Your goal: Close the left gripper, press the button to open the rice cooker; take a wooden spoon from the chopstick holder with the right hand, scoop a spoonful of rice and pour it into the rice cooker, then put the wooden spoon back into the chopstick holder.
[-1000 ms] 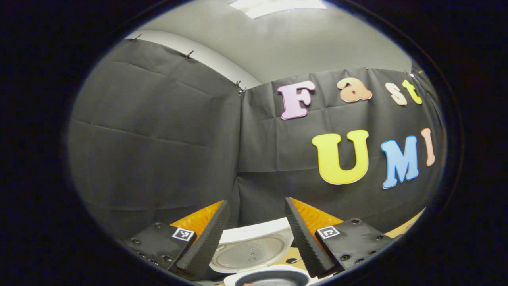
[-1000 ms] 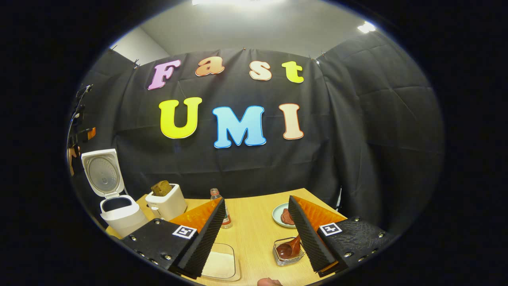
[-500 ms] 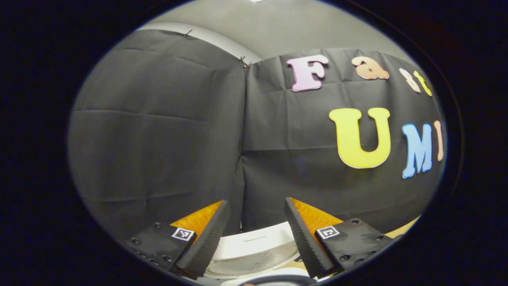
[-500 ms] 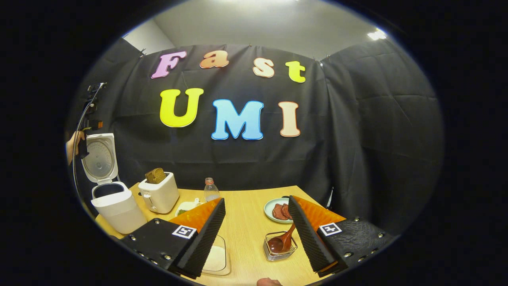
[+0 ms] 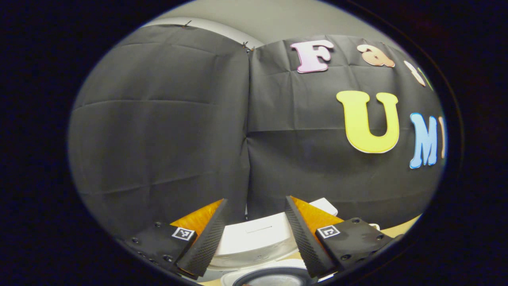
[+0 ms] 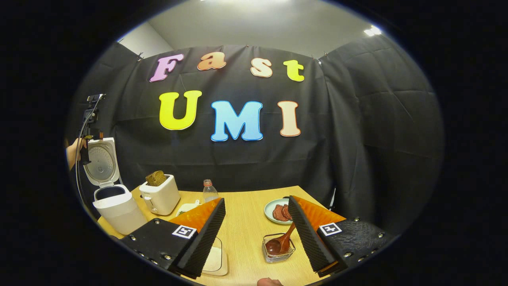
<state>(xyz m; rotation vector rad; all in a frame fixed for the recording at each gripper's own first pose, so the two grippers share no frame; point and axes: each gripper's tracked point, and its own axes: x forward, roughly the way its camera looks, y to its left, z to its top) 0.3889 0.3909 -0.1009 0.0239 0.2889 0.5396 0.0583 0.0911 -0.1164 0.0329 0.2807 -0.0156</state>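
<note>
The white rice cooker stands at the table's left end with its lid swung up. In the left gripper view that raised lid sits between the fingers of my left gripper, which is open and empty above the pot's rim. A hand holds that gripper beside the lid. My right gripper is open and empty over the table. The wooden spoon leans in the wire chopstick holder, just left of the right finger. A clear box of rice lies by the left finger.
A white toaster with bread stands next to the cooker, then a small bottle and a small dish. A plate of meat slices lies behind the holder. The wooden table ends at the black cloth walls.
The left gripper's view has shifted, so the cooker lid's outer face now shows between its fingers instead of its inner side. The right gripper has lifted slightly, bringing more of the table into view.
</note>
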